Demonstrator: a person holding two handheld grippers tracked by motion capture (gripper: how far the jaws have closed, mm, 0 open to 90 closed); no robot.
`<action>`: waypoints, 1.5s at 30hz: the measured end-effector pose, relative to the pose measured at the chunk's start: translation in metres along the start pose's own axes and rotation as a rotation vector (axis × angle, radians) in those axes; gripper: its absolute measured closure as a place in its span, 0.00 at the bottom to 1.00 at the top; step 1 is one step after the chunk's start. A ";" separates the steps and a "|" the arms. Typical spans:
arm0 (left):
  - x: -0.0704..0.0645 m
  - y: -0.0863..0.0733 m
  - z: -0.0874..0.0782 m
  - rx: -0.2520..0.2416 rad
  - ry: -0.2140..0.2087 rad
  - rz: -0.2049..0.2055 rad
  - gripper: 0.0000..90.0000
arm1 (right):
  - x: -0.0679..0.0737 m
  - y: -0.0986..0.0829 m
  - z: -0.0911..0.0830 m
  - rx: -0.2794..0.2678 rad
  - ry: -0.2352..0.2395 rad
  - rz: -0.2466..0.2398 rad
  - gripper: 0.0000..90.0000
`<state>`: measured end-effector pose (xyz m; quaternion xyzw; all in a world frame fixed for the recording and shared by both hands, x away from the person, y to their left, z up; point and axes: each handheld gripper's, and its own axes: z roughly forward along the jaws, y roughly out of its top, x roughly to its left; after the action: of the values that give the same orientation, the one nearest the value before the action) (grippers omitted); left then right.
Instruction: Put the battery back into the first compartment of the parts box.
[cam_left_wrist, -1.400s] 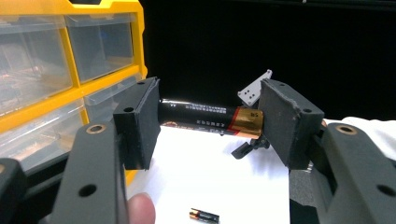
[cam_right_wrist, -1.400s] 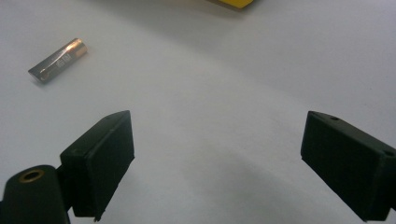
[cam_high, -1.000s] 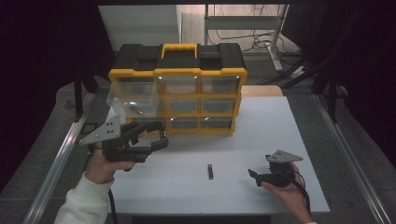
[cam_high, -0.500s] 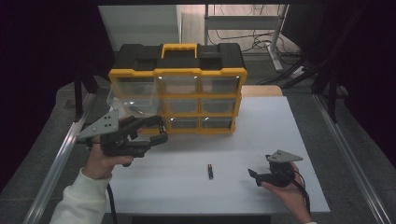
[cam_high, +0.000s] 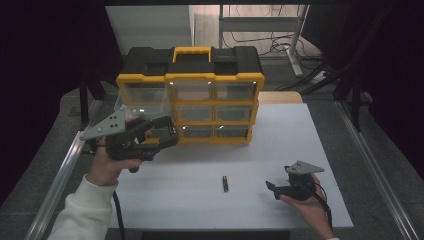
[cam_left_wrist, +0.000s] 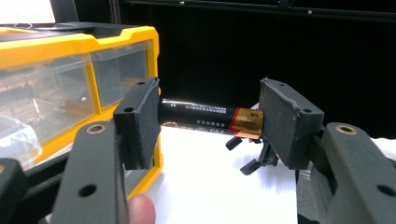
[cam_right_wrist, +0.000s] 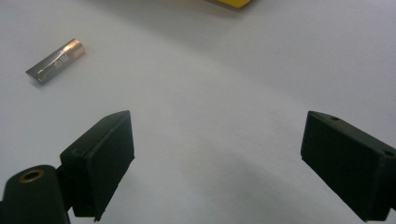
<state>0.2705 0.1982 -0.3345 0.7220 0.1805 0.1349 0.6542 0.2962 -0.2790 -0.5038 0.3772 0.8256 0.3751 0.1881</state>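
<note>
A black and copper battery (cam_left_wrist: 201, 116) is clamped end to end between the pads of my left gripper (cam_left_wrist: 208, 122). In the high view, my left gripper (cam_high: 167, 134) hovers at the lower left corner of the yellow and black drawer organizer (cam_high: 192, 80), below a clear drawer (cam_high: 135, 105) that sticks out at the upper left. A second battery (cam_high: 225, 184) lies on the white table, also seen as the battery (cam_right_wrist: 56, 60) at the upper left of the right gripper view. My right gripper (cam_high: 272, 189) rests low on the table to its right, open and holding nothing (cam_right_wrist: 219, 154).
The organizer (cam_left_wrist: 70, 51) has several clear drawers and a yellow carry handle (cam_high: 192, 50). The white table (cam_high: 300, 135) has metal rails along both sides. The right gripper (cam_left_wrist: 254, 156) shows far off between my left jaws.
My left gripper has risen a little and drifted toward the organizer, still holding its battery. The right hand and the battery on the table have not moved.
</note>
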 end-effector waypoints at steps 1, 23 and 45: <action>0.001 0.001 0.000 0.000 0.002 0.001 0.45 | 0.000 0.000 0.000 0.000 0.000 0.000 0.11; 0.015 0.022 -0.009 -0.011 0.089 -0.014 0.45 | 0.000 0.000 -0.001 -0.003 0.001 0.005 0.11; 0.029 0.034 -0.016 -0.007 0.187 -0.005 0.45 | -0.001 0.000 -0.001 -0.005 0.001 0.008 0.11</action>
<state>0.2926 0.2223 -0.3006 0.7034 0.2422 0.2008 0.6373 0.2960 -0.2799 -0.5031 0.3797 0.8233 0.3782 0.1872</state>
